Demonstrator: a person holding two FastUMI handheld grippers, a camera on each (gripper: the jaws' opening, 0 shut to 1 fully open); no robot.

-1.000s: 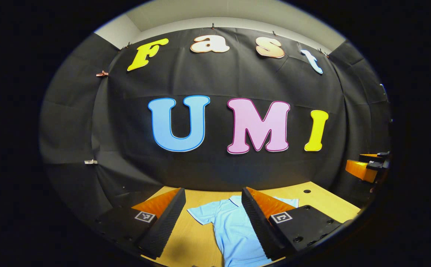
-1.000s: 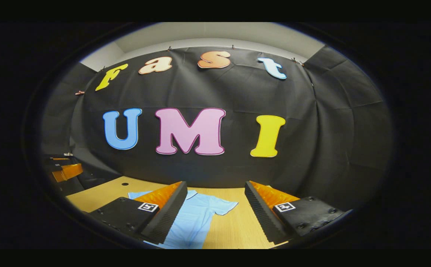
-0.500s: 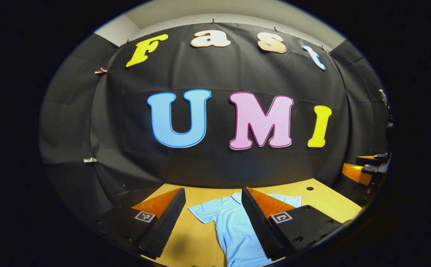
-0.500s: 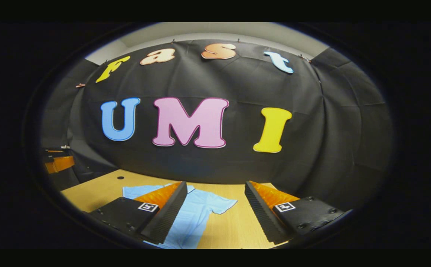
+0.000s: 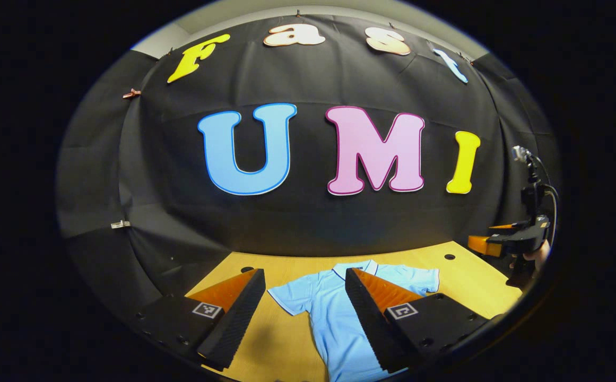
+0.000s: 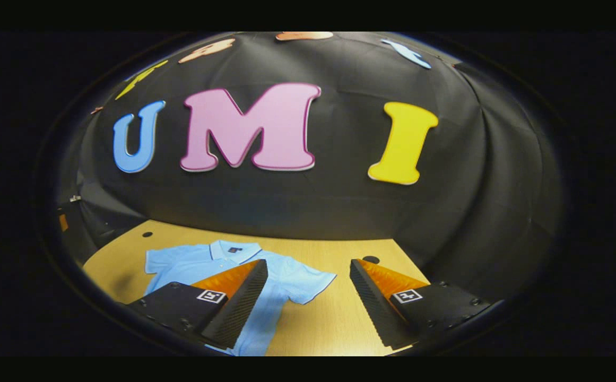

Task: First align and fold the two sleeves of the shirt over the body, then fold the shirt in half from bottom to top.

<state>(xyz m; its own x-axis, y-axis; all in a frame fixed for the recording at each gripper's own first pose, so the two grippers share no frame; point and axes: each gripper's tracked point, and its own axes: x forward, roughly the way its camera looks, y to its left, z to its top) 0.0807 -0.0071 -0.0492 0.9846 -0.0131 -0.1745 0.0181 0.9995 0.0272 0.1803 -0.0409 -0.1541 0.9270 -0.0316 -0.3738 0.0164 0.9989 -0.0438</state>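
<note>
- Left gripper: jaws wide apart, nothing held — above the table.
- Right gripper: jaws likewise spread wide, empty; seen again at 3 o'clock in the left gripper view.
- Shirt, light blue polo: flat on the table, sleeves spread out, collar toward 12 o'clock.
- Black cloth wall behind the table.

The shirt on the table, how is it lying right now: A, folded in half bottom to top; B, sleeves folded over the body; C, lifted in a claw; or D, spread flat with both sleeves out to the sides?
D: the light blue shirt lies flat on the wooden table, collar toward the wall, both sleeves spread outward, unfolded.
</note>
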